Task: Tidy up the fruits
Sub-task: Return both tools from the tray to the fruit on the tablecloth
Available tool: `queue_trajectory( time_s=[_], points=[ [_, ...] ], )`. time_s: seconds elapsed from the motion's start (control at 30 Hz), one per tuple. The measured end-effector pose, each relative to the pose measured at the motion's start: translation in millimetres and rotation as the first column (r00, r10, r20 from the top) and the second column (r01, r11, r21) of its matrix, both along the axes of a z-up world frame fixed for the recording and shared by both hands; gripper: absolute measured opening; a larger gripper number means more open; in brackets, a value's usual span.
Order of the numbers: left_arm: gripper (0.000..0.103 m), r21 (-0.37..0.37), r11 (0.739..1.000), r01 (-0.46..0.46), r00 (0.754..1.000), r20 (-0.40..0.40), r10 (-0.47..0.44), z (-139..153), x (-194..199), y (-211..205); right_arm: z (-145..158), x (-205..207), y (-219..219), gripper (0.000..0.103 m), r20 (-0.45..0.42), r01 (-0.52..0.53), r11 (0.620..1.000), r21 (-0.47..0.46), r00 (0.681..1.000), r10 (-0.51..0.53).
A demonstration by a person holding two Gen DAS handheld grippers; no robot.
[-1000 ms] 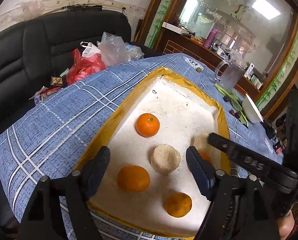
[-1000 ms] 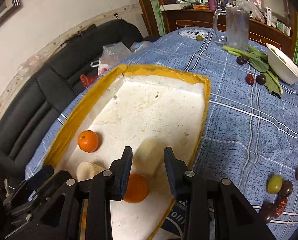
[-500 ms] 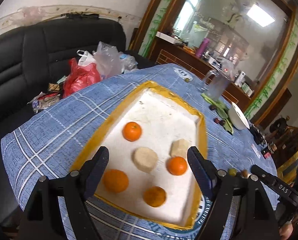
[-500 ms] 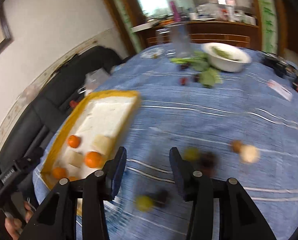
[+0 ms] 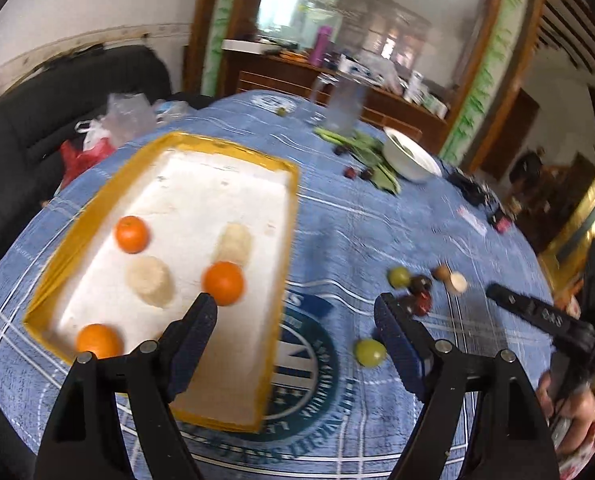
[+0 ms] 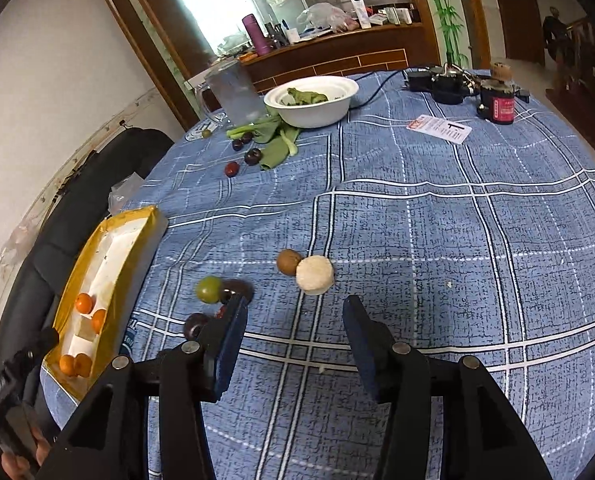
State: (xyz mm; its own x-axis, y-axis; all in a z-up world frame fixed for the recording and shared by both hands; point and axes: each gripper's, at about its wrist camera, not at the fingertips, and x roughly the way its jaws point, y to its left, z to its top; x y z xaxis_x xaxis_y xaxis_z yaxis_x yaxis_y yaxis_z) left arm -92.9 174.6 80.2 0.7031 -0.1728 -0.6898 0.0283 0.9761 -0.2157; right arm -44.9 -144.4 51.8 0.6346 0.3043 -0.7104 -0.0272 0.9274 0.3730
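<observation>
A yellow-rimmed white tray (image 5: 217,148) holds three oranges (image 5: 223,282) and two pale round pieces (image 5: 150,280). My left gripper (image 5: 295,312) hangs open above the tray's near right corner, with nothing between its fingers. Over the blue checked cloth to the right, my right gripper (image 6: 295,312) is open and holds nothing. Just beyond its fingertips lie a pale round piece (image 6: 314,275) and a brown fruit (image 6: 288,261). A green fruit (image 6: 208,289) and dark fruits (image 6: 237,288) lie by its left finger. Another green fruit (image 5: 370,353) sits beside my left gripper's right finger.
At the far side stand a white bowl (image 6: 311,100) of greens, a clear pitcher (image 6: 233,92), loose leaves and dark fruits (image 6: 252,157). A card (image 6: 439,128) and black devices (image 6: 441,84) lie far right. A black sofa (image 5: 37,120) with bags borders the table's left.
My right gripper let go of an orange in the tray, opened wider and swung right over the cloth to the loose fruits. My left gripper also swung right, off the tray's middle.
</observation>
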Motion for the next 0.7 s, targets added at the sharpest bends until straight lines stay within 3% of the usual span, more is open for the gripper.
queue_trajectory(
  time_s=[0.43, 0.63, 0.7],
  points=[
    [0.08, 0.093, 0.982, 0.163, 0.986, -0.057, -0.158, -24.8, 11.7, -49.3, -17.8, 22.7, 32.1, 0.053, -0.038, -0.113, 0.994, -0.011, 0.993, 0.112],
    [0.08, 0.135, 0.96, 0.245, 0.97, -0.035, -0.242, -29.8, 9.3, -60.2, -25.4, 22.2, 35.5, 0.053, -0.021, -0.14, 0.99, 0.002, 0.99, 0.14],
    [0.071, 0.155, 0.948, 0.278, 0.961, -0.028, -0.277, -31.9, 6.4, -64.3, -27.4, 21.7, 32.0, 0.053, -0.018, -0.135, 0.991, 0.014, 0.991, 0.135]
  ],
)
